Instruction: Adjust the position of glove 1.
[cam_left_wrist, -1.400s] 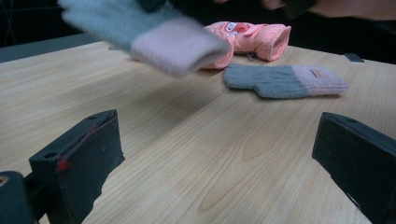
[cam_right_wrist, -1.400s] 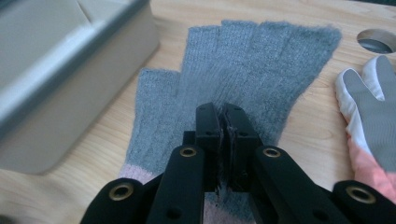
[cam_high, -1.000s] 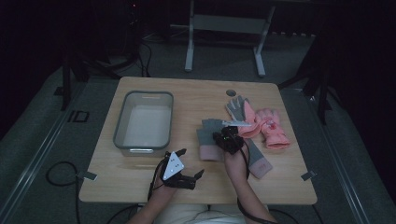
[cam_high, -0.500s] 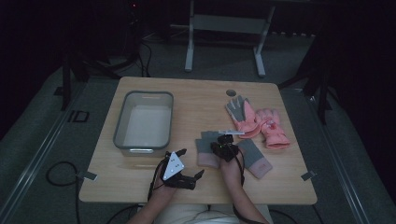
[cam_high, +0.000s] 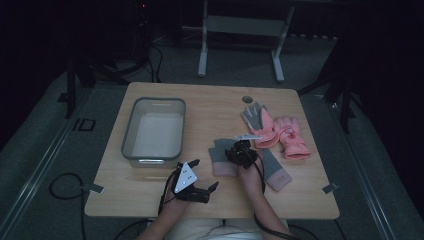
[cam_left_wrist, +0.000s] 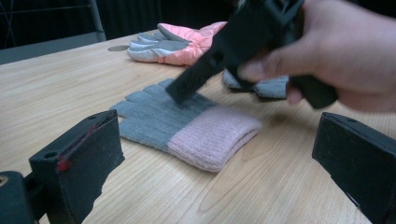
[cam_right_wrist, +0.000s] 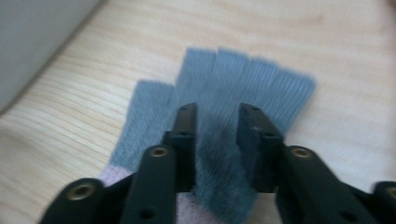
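Grey knit glove (cam_high: 223, 157) is laid flat on the worktop (cam_high: 210, 105) at frame center, fingers toward frame top, directly under the right gripper (cam_right_wrist: 217, 140), whose just-opening jaws straddle its palm ungripped.

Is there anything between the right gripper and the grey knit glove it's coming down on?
Nothing visible. The right gripper sits right over the grey glove, its jaws a little apart astride a strip of the knit, having just been opening.
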